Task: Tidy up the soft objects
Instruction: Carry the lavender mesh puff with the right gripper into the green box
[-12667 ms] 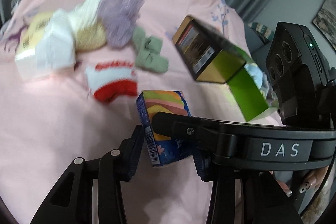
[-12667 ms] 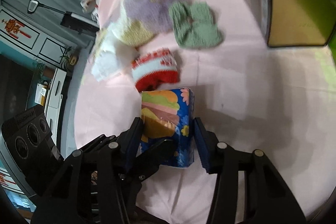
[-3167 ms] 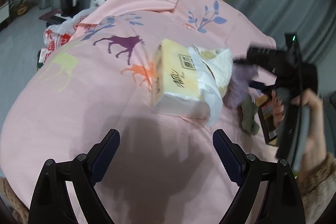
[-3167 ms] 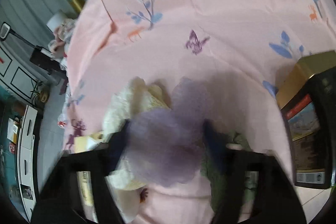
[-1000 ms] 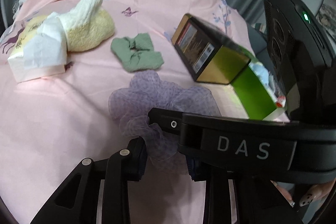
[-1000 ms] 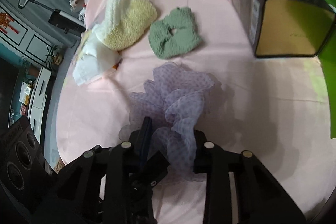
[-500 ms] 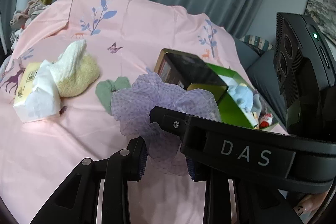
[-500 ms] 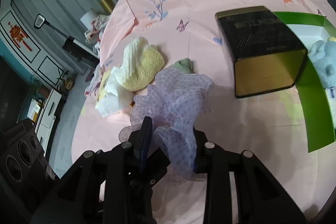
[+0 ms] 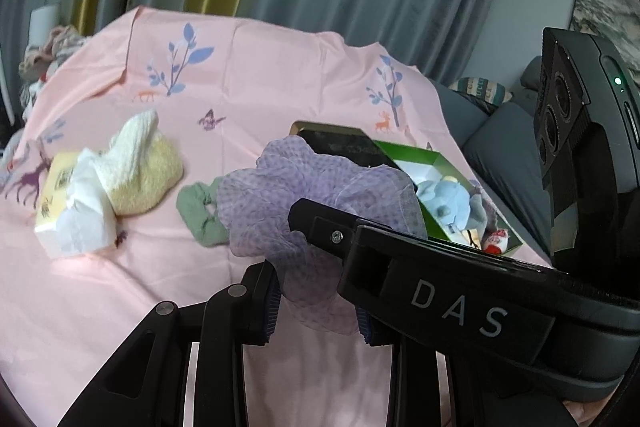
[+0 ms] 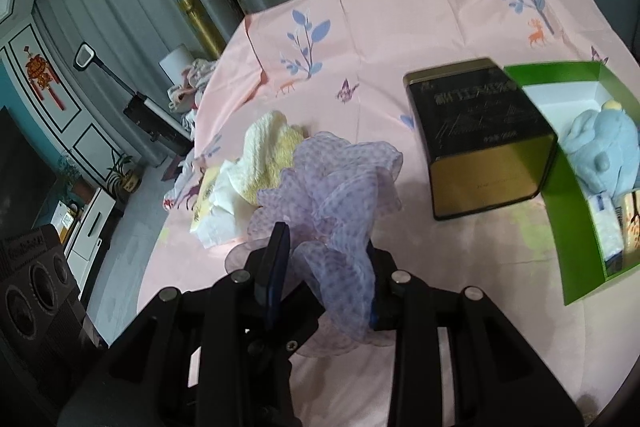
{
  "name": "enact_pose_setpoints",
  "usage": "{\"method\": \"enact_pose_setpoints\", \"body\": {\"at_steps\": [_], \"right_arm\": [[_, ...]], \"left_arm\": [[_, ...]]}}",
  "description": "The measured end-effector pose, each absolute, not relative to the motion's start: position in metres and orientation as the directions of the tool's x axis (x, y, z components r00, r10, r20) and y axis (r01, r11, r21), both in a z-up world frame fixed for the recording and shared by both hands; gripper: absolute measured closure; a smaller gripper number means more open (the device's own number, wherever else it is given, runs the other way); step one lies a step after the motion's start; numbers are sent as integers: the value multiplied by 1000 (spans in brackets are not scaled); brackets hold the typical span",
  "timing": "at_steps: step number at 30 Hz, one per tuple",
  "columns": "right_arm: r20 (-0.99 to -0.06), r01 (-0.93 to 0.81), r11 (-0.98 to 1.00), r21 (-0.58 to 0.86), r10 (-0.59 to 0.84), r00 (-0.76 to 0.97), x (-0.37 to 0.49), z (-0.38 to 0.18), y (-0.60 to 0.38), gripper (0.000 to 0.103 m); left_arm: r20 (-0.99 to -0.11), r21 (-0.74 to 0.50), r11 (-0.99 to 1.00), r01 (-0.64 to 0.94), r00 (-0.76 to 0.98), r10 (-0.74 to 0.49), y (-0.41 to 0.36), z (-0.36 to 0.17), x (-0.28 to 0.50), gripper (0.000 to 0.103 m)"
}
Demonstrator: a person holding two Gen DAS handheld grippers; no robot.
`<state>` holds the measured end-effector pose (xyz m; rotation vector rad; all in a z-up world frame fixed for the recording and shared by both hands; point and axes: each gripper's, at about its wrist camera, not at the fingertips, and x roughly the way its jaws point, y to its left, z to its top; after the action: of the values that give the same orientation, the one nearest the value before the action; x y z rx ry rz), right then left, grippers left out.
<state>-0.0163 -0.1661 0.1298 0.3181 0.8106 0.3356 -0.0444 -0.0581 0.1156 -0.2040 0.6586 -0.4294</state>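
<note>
Lilac mesh scrunchie [image 9: 320,195] is clamped by both the left tool [image 9: 316,303] and the right tool [image 10: 326,267], jaws nearly shut on it, held clear above the pink-covered table [image 9: 260,59], with the green box [image 10: 568,227] at 3 o'clock.

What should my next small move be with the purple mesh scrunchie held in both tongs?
Probably carry the frilly purple mesh scrunchie sideways toward the open green cardboard box before letting go. Both the left tongs and right tongs grip it clear of the pink printed cloth, and the box already holds a blue plush toy.
</note>
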Motion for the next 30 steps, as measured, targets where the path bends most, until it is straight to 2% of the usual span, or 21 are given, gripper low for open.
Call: {"method": "enact_pose_setpoints", "body": {"at_steps": [11,30], "right_arm": [[-562,-106,912,397,333,758,-25,168,-207,70],[-526,28,924,381,192,829,-18,229,-315,70]], "left_arm": [[-505,-206,881,426,725,-469,-108,159,-37,72],[-465,-185,772,609,638,-615,-210,212,3,72]]}}
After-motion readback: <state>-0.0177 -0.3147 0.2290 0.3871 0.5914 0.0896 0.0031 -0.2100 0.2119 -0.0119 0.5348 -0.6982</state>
